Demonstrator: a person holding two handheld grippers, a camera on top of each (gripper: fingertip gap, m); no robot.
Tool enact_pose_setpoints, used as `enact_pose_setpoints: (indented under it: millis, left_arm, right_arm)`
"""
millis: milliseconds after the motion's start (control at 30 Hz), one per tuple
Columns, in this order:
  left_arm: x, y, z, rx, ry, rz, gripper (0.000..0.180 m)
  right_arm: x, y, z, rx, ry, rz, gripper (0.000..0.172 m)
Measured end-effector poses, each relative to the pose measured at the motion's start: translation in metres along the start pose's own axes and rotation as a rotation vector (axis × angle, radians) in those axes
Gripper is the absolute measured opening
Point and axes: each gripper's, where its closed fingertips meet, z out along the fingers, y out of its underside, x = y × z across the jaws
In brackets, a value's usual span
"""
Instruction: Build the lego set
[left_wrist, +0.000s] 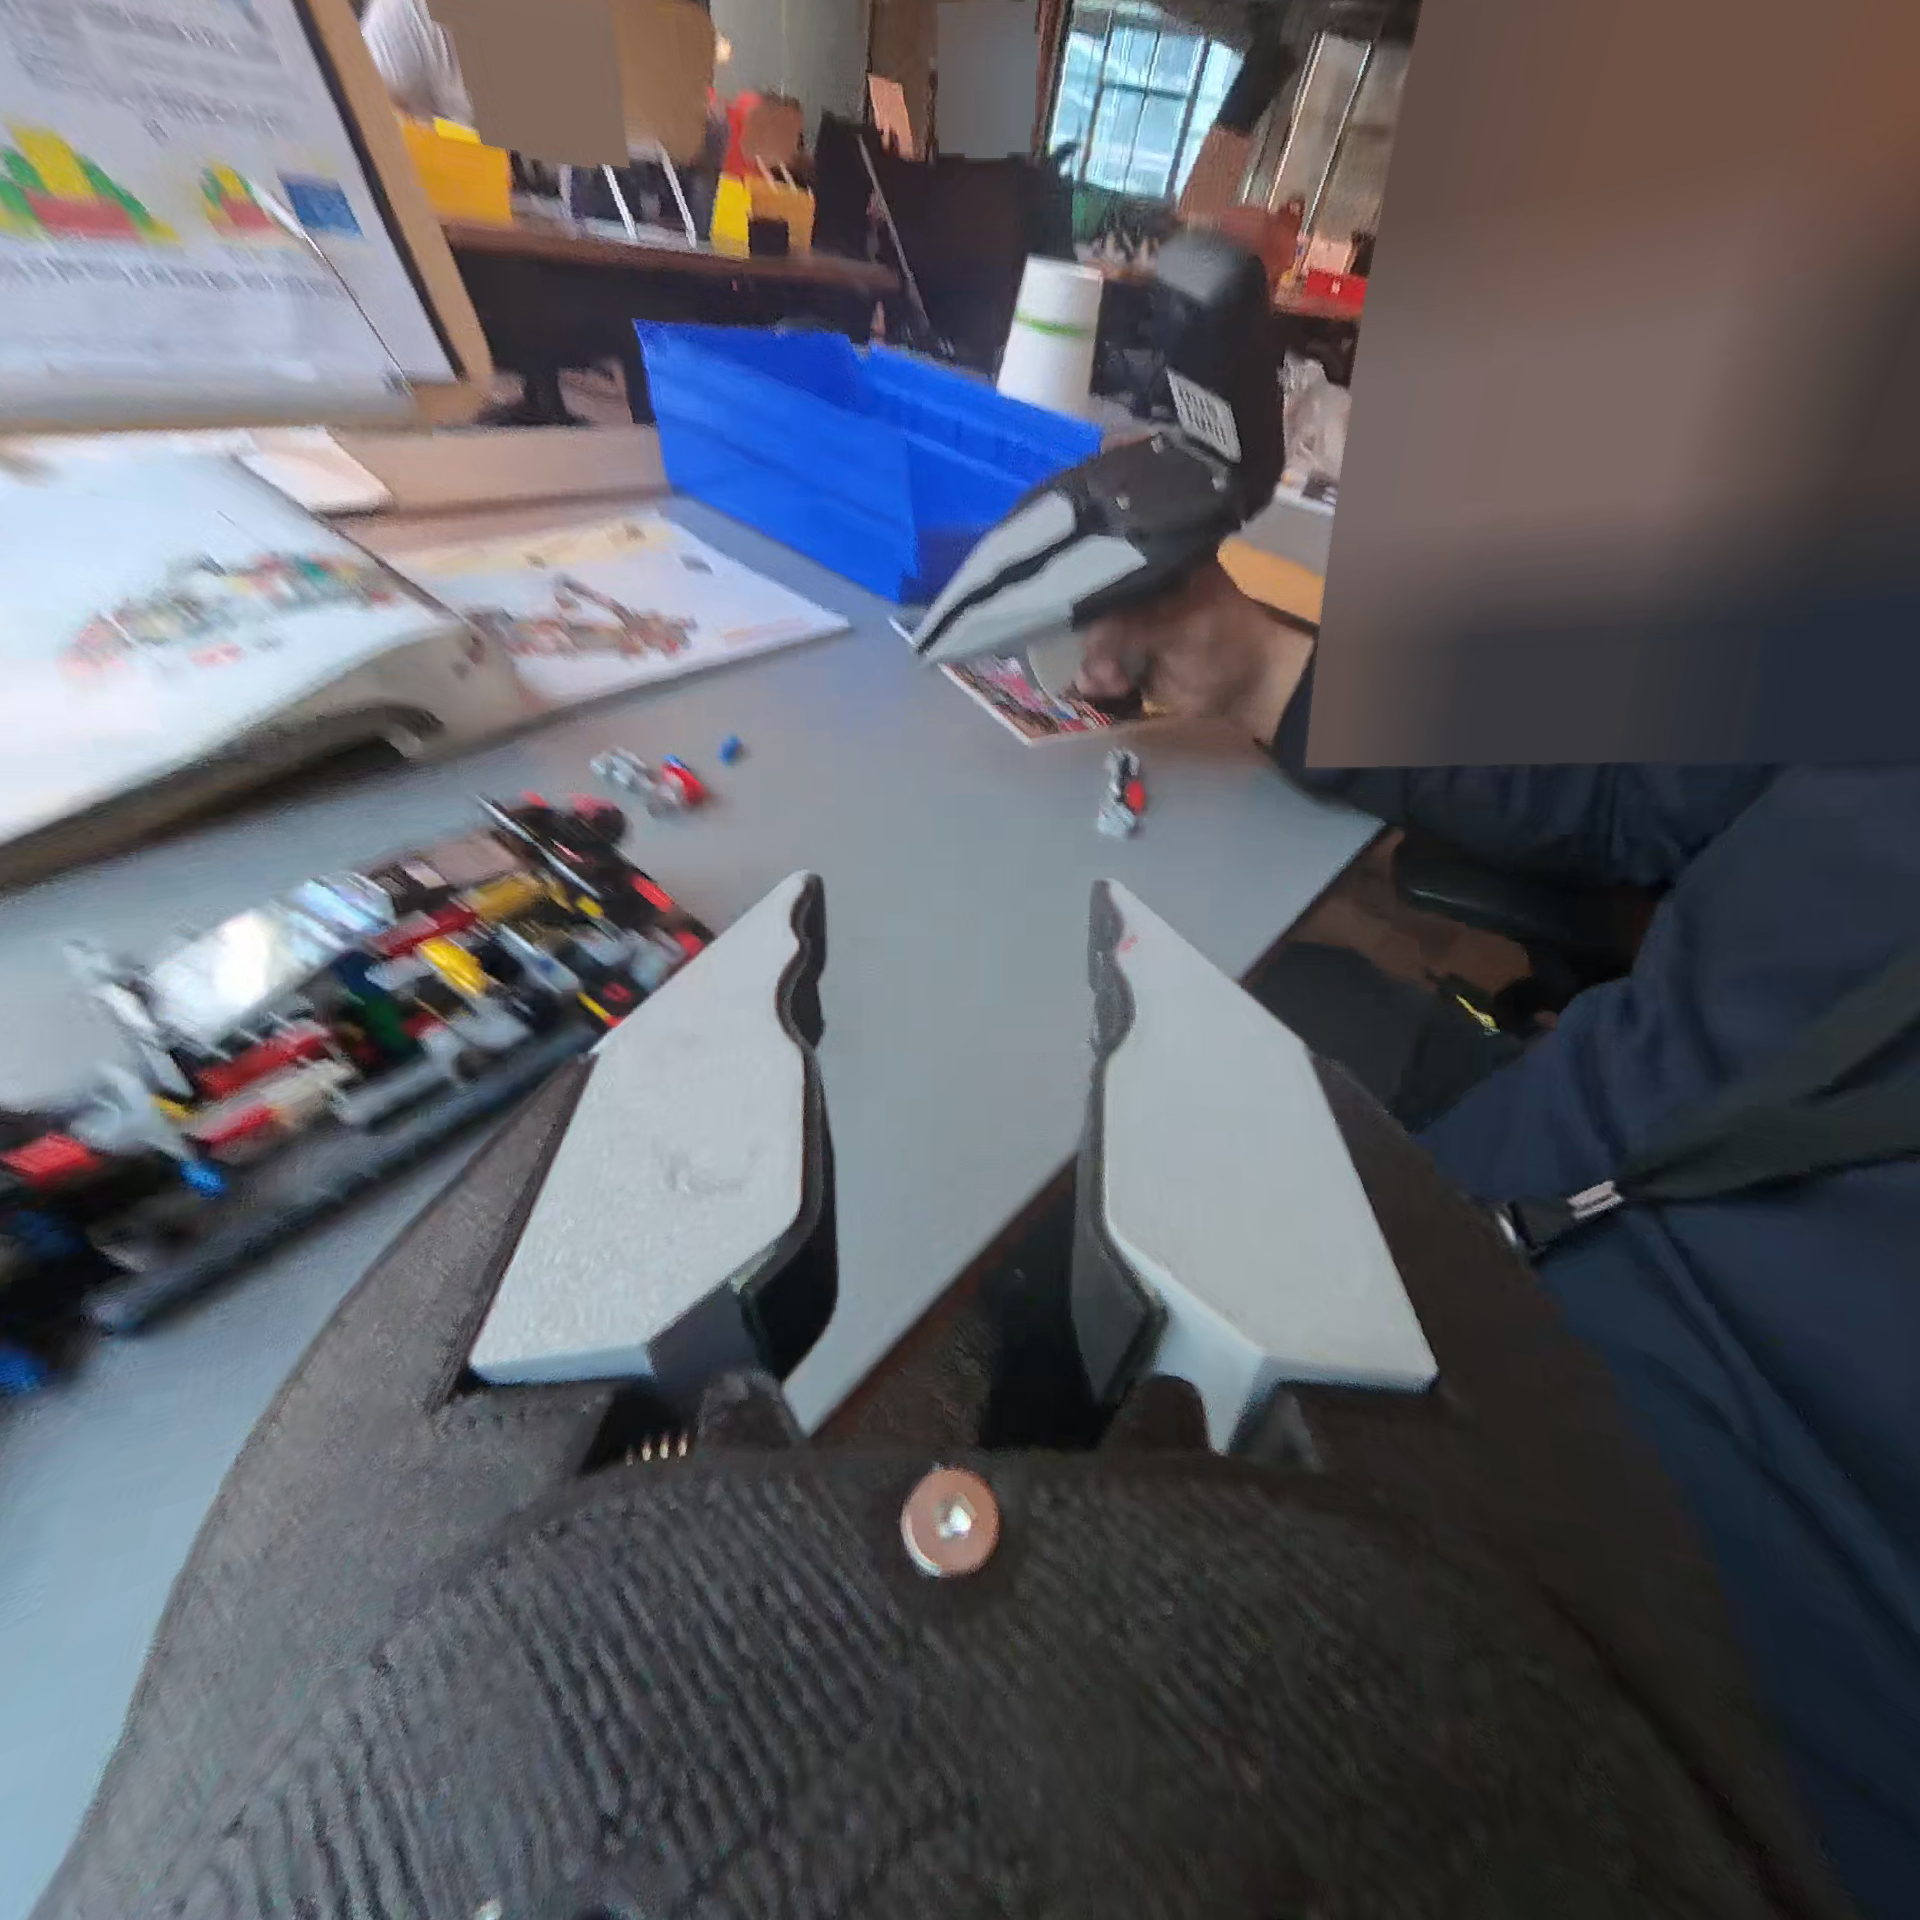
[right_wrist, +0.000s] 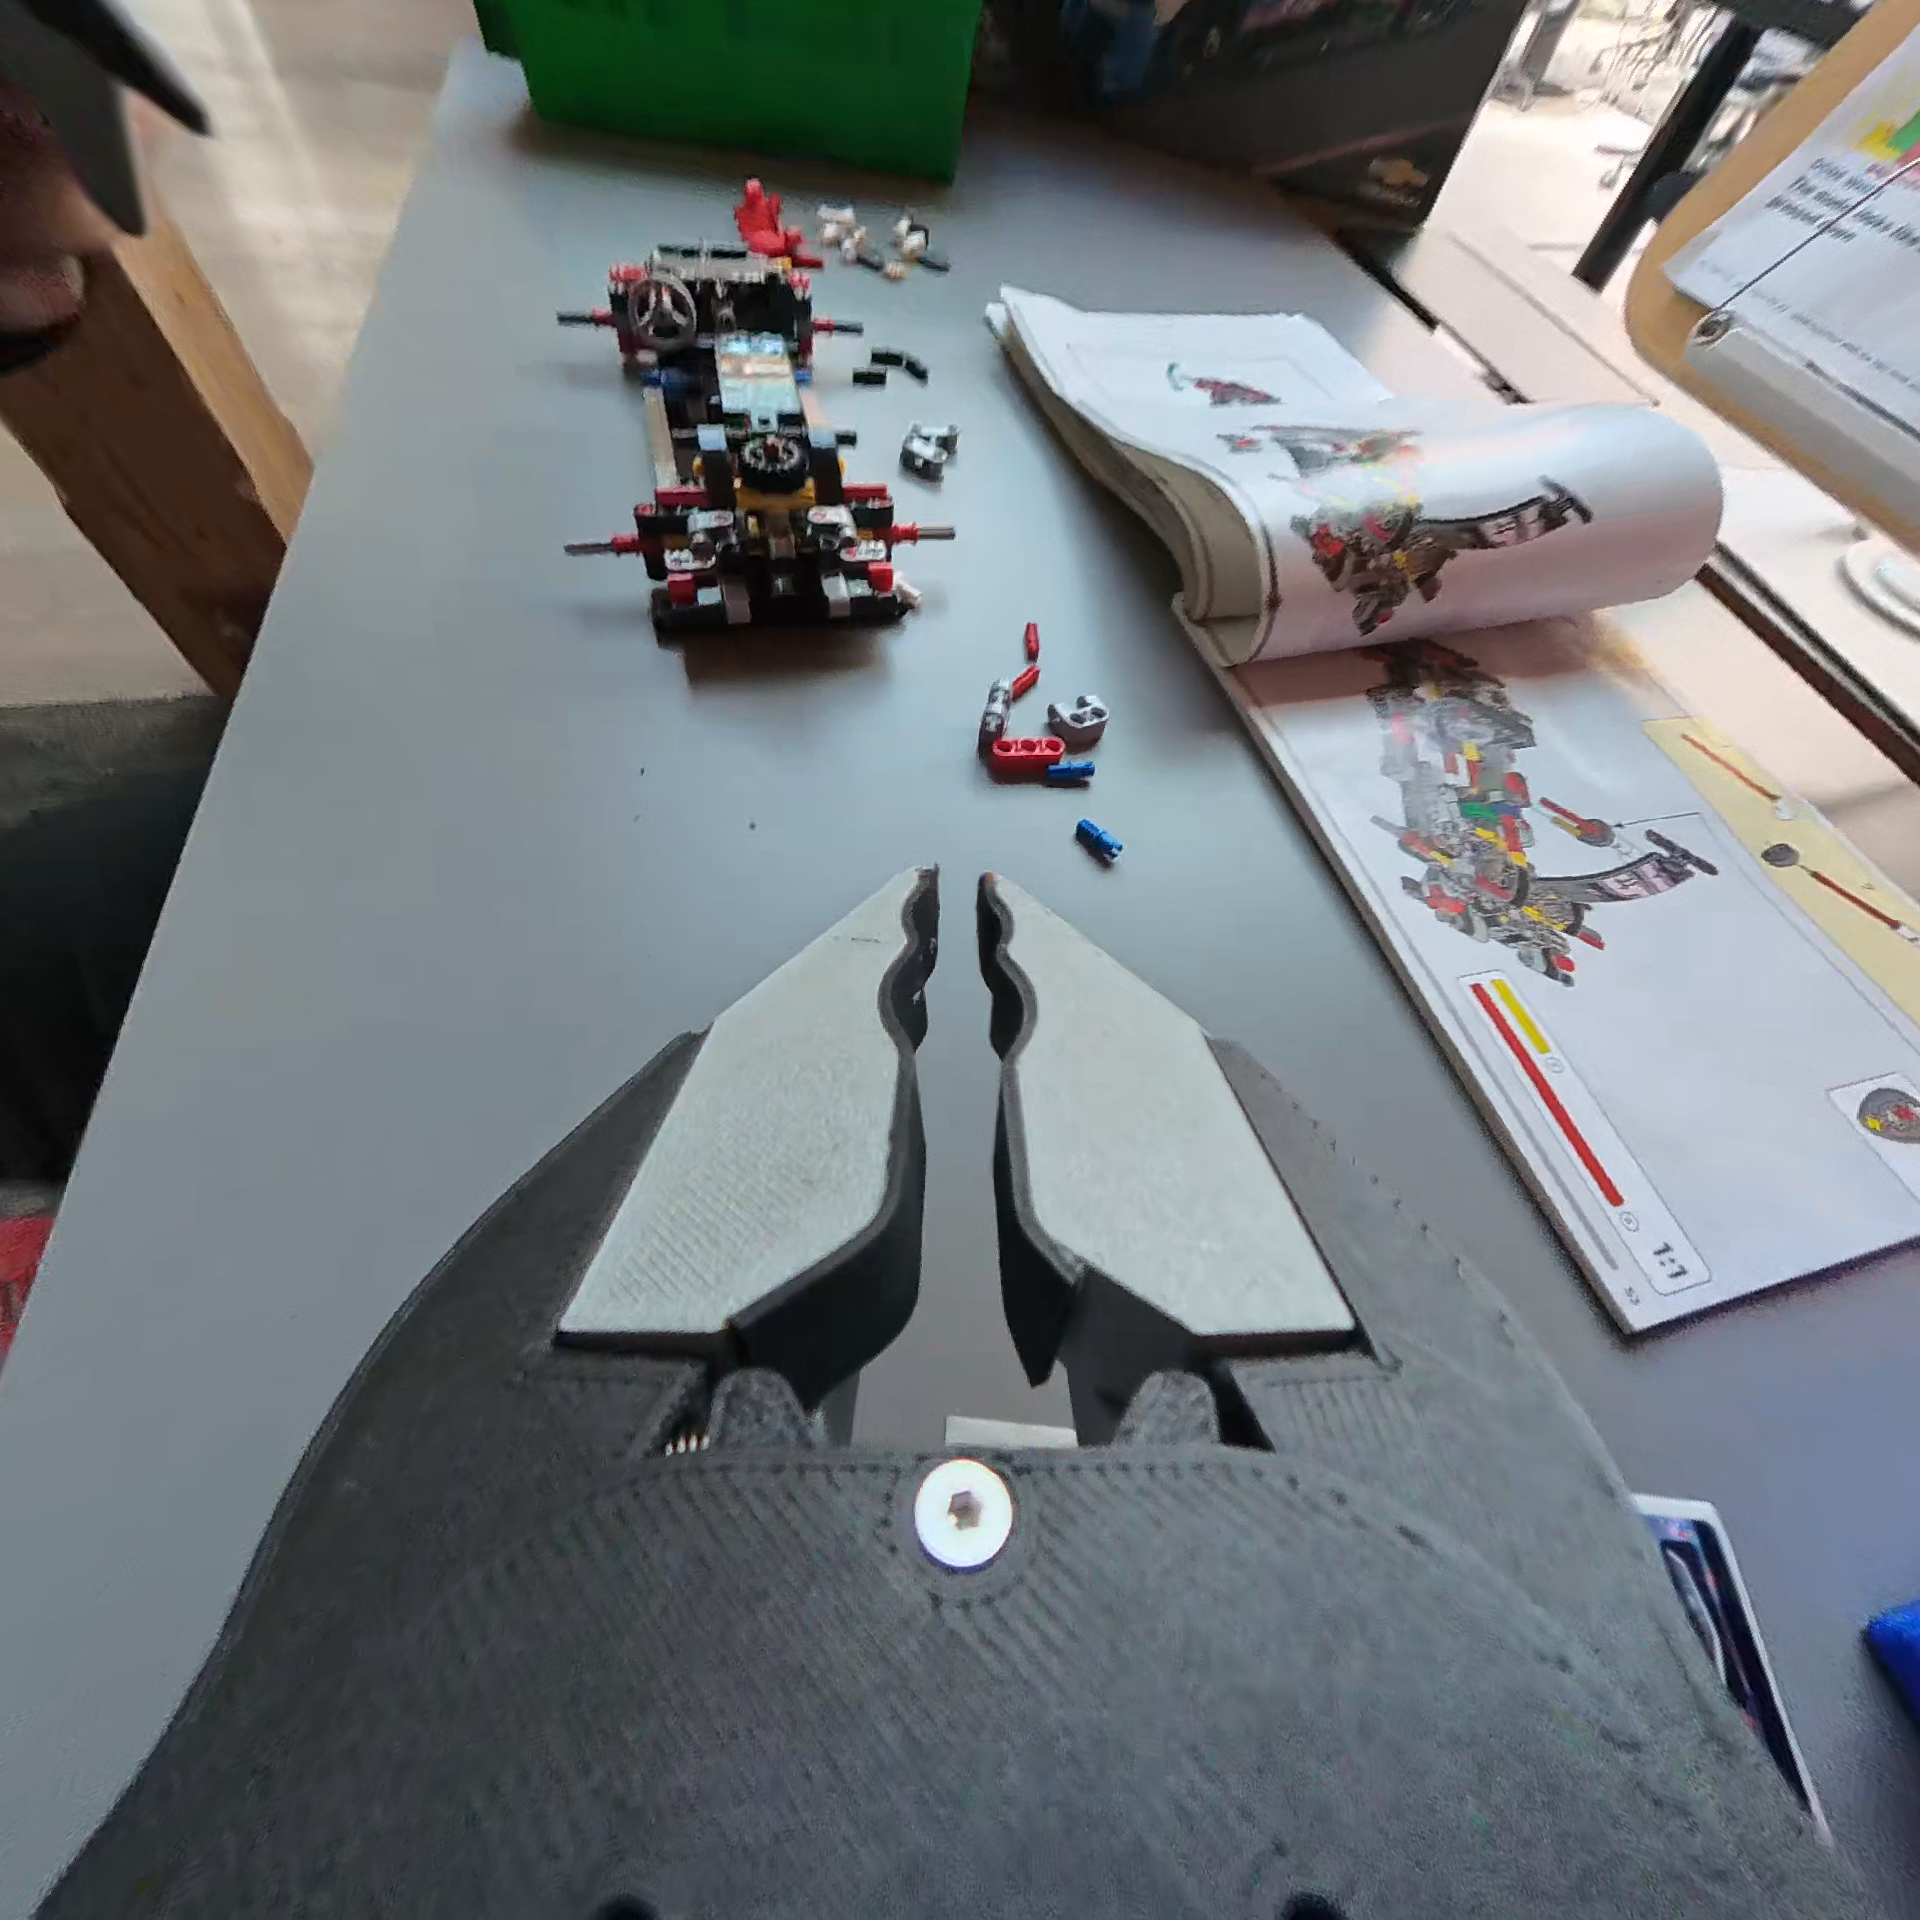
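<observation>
- The left gripper (left_wrist: 956, 914) hangs above the grey desk (left_wrist: 935, 727) with its jaws spread wide and nothing between them.
- The right gripper (right_wrist: 958, 883) hovers over the same desk, its jaws nearly together with a thin slit of bare desk showing between them; it holds nothing.
- Nearest the right gripper, just ahead and to its right, lies a small blue peg (right_wrist: 1098, 840).
- Beyond the blue peg sits a small cluster of loose pieces: a red beam (right_wrist: 1023, 755), a grey connector (right_wrist: 1081, 720) and another blue peg (right_wrist: 1070, 770).
- Farther ahead of that cluster stands a partly built brick vehicle frame (right_wrist: 758, 457), black with red and yellow parts.
- To the right of the vehicle frame lies an open instruction booklet (right_wrist: 1455, 831).
- Behind the vehicle frame, at the far desk edge, stands a green bin (right_wrist: 748, 83).
- In the left wrist view, a blue bin (left_wrist: 862, 457) sits at the far side of the desk, beyond the right gripper.
</observation>
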Motion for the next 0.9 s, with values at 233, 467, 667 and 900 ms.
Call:
enact_pose_setpoints:
  millis: [233, 467, 667, 900]
  left_arm:
    - [-0.127, -0.064, -0.012, 0.046, -0.089, 0.162, 0.046]
    - [-0.213, -0.1, 0.011, -0.019, -0.054, 0.184, 0.054]
    - [-0.257, -0.069, 0.048, -0.315, -0.179, 0.346, 0.062]
    - [-0.29, -0.029, 0.091, -0.602, -0.122, 0.261, 0.058]
  right_arm:
    - [0.036, -0.019, -0.013, 0.045, 0.101, 0.041, 0.008]
    - [0.107, -0.038, 0.05, -0.188, 0.117, 0.194, 0.013]
    - [0.151, -0.006, 0.116, -0.338, 0.136, 0.221, 0.017]
    - [0.165, 0.006, 0.163, -0.479, 0.108, 0.245, 0.01]
